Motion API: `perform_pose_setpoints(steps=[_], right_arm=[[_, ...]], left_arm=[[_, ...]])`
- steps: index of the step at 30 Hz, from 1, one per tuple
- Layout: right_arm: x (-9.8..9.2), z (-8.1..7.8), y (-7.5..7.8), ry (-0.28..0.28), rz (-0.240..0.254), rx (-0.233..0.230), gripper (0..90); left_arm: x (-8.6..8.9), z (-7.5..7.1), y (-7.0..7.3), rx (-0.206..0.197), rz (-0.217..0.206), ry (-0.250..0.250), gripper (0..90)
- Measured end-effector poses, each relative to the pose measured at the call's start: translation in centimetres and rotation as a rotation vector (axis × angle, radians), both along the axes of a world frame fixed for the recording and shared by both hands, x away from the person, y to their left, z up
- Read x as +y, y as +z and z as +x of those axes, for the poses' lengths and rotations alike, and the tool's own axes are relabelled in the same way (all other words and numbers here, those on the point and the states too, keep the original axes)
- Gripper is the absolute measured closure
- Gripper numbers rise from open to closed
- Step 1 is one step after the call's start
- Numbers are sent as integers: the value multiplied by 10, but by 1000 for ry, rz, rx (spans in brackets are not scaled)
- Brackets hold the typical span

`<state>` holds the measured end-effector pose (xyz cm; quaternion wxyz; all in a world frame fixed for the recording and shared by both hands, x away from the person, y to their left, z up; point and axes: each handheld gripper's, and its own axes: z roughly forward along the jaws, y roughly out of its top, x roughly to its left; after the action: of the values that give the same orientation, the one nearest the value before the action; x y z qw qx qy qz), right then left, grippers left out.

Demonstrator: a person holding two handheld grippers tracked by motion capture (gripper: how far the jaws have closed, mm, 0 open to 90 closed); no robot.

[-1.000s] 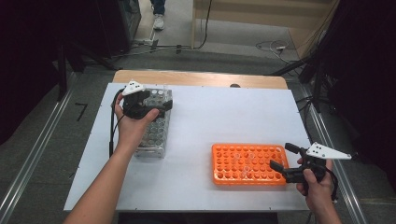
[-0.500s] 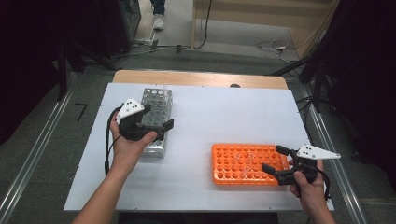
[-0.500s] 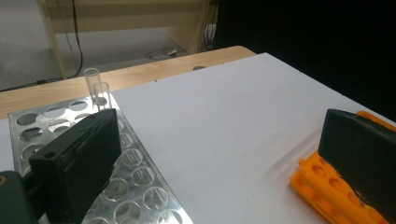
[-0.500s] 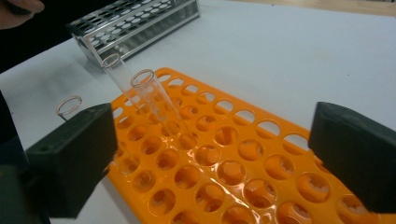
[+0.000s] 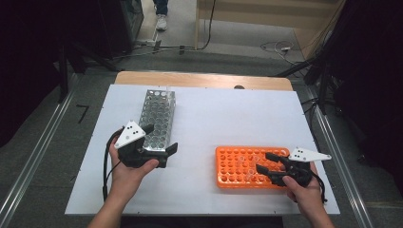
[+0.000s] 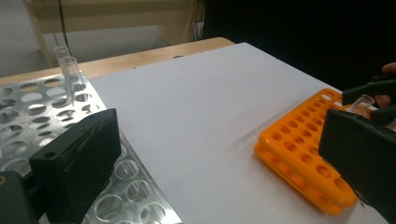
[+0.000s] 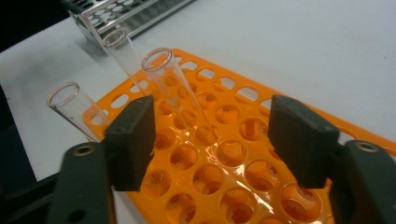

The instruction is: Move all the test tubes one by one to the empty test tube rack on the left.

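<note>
Right gripper view puts the tube (image 7: 180, 95) I am working on at the centre of the frame: clear glass, standing tilted in a hole of the orange rack (image 7: 243, 135), its rim toward the upper left. My right gripper (image 7: 219, 140) has one pad on each side of that tube with a visible gap on both sides, so the pads are not pressing on it; the jaws have just been closing and stand about half open. Two more tubes stand in the same rack, one (image 7: 123, 53) just behind the first, one (image 7: 74, 105) at the left edge beside my left-hand pad.

In the high view the orange rack (image 5: 240, 166) lies at the lower right of the white table (image 5: 218, 118), and the right gripper (image 5: 266, 163) reaches over its right end from my hand at the bottom right. The tubes are too faint there to pick out.

Metal rack (image 5: 158, 116) lies at the upper left of the table, well apart from the orange one. My left gripper (image 5: 159, 139) hovers over its near end, jaws wide open and holding nothing.

In the left gripper view the metal rack (image 6: 46, 102) fills the left side with two tubes (image 6: 70, 74) standing at its far end, and the orange rack (image 6: 299, 158) lies at the right, partly behind my right-hand jaw.
</note>
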<state>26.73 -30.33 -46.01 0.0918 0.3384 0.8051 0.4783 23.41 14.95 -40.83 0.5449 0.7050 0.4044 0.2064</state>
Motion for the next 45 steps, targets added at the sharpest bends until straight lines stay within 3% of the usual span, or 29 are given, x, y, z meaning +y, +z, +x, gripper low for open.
perform_pose_setpoints(steps=[6, 8, 13, 19, 29, 45], right_arm=[[9, 0, -3, 33, -13, 7, 481], [13, 0, -4, 33, -34, 0, 503], [20, 2, -7, 31, -61, 10, 567], [25, 4, -9, 18, -100, 5, 640], [28, 3, -11, -15, -139, -20, 737], [22, 0, 8, -42, -84, -51, 742]], left_arm=[[-7, -15, -9, 12, -1, -26, 0], [-10, -20, -12, 13, 13, -35, 0], [-14, -28, -19, 26, 1, -56, 0], [-15, -29, -25, 51, -10, -57, 0], [-16, -29, -25, 51, -10, -60, 0], [-19, -30, -23, 43, -8, -66, 0]])
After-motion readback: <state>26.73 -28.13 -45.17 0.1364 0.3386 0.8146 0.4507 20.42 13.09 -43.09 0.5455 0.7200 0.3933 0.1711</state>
